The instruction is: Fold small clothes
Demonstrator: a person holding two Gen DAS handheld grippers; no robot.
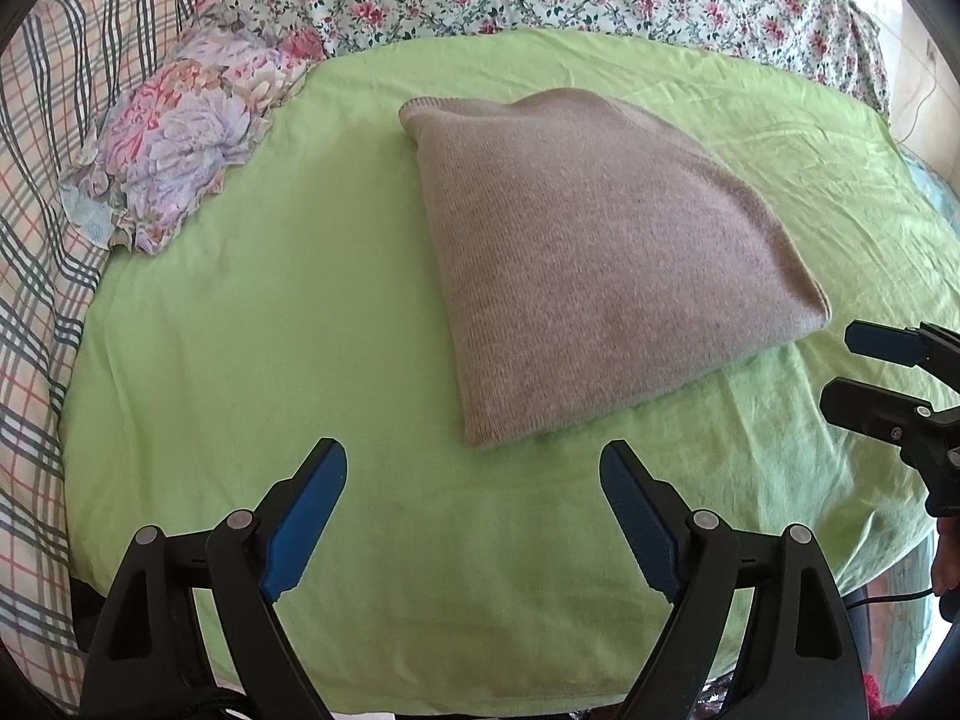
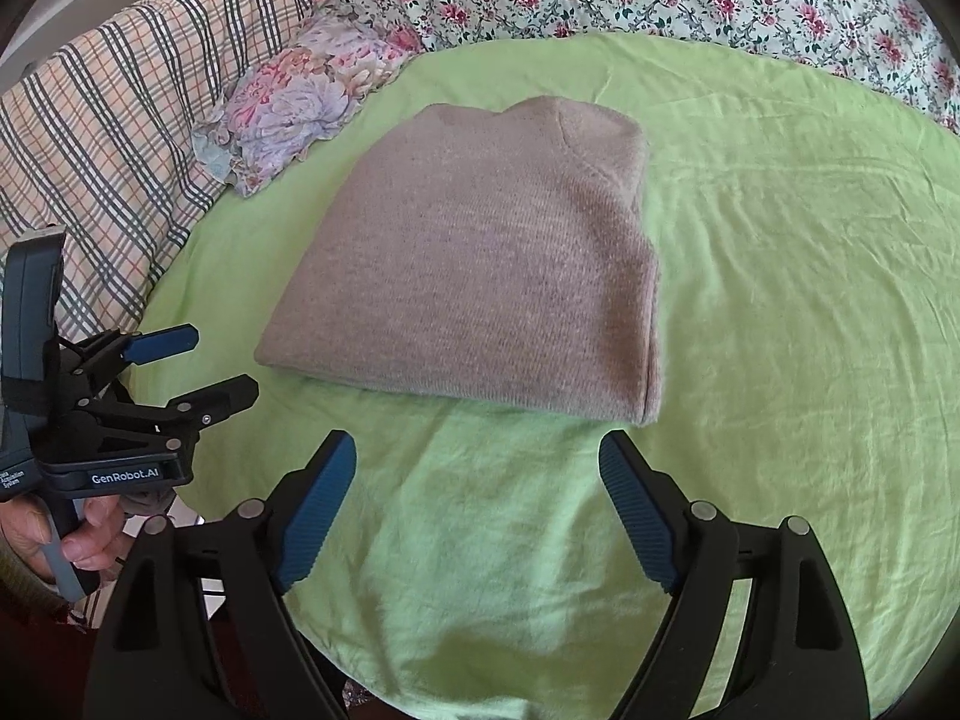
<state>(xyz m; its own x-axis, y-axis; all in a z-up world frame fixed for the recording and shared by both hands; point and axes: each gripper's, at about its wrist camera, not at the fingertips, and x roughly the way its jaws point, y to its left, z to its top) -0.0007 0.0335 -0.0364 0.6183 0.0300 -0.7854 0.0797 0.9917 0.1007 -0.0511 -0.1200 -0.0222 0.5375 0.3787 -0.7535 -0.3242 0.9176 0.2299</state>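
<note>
Left gripper (image 1: pixel 474 468) and right gripper (image 2: pixel 477 459) gape wide, jaws empty, before the folded sweater (image 2: pixel 480 276).

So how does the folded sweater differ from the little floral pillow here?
The sweater is plain taupe knit; the pillow is printed with pink and lilac flowers. The sweater lies flat, folded into a neat block, mid-sheet; the pillow is puffy with a ruffled edge, at the sheet's far left corner against the plaid bedding. The sweater looks larger. Both rest on the green sheet, untouched by either tool.
</note>
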